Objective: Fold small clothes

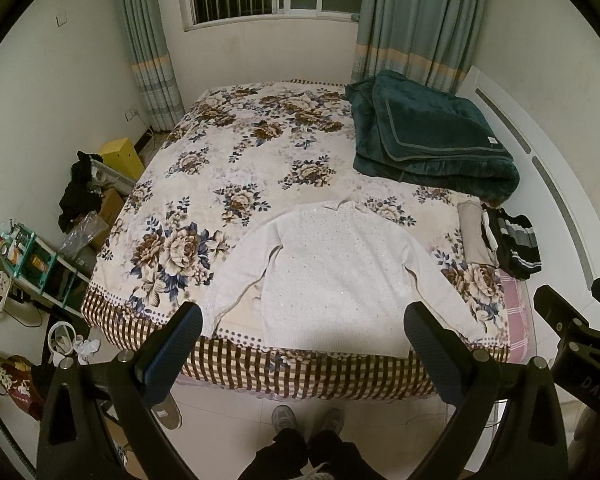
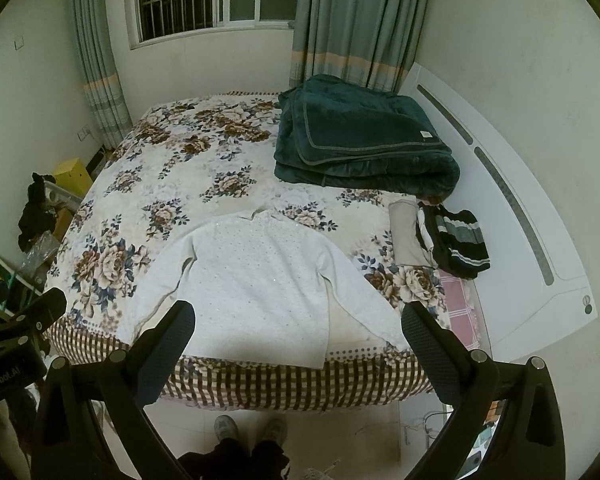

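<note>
A white long-sleeved sweater [image 1: 332,276] lies spread flat at the near edge of the floral bed [image 1: 236,152], collar away from me, sleeves angled down. It also shows in the right wrist view [image 2: 256,280]. My left gripper [image 1: 302,336] is open and empty, held above the bed's near edge in front of the sweater's hem. My right gripper [image 2: 298,334] is open and empty, likewise above the hem. The right gripper's body shows at the right of the left wrist view [image 1: 580,340].
A folded dark green blanket [image 1: 432,136] lies at the back right of the bed. A beige garment [image 1: 474,232] and a black striped garment [image 1: 516,244] lie at the right edge by the white headboard [image 1: 548,184]. Shelves and clutter [image 1: 32,264] stand at the left. My feet [image 1: 308,420] are on the tile floor.
</note>
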Available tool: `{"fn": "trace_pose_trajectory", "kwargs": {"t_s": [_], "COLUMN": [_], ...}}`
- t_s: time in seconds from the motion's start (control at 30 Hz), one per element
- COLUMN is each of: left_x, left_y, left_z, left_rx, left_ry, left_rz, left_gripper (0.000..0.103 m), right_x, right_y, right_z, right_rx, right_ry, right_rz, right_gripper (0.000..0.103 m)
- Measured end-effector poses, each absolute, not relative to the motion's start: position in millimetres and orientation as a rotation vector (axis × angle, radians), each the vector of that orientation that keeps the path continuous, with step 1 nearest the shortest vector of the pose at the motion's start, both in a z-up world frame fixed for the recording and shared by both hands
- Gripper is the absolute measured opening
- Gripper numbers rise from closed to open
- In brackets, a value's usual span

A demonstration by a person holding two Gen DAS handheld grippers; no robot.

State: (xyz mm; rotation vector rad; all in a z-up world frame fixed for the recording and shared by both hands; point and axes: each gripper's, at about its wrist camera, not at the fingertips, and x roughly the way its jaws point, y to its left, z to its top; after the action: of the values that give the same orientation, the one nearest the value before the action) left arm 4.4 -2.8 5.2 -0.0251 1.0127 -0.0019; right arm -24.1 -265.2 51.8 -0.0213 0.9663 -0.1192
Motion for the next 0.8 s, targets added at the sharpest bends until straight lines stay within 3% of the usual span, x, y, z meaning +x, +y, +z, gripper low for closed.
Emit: {"fn": "trace_pose_trajectory", "kwargs": {"t_s": [0.8], "left_x": [2.5], "left_y": [-2.2], "left_z": [4.5], "left_rx": [-0.027], "left_ry": [1.006], "left_rz": [-0.003], "left_gripper": [0.103], "right_x": [-27.2], "right_y": [-262.9], "right_z": [52.6], "right_rx": [-0.019], "right_ry": [0.961], "right_rz": [-0.118], "right_gripper": [0.103]}}
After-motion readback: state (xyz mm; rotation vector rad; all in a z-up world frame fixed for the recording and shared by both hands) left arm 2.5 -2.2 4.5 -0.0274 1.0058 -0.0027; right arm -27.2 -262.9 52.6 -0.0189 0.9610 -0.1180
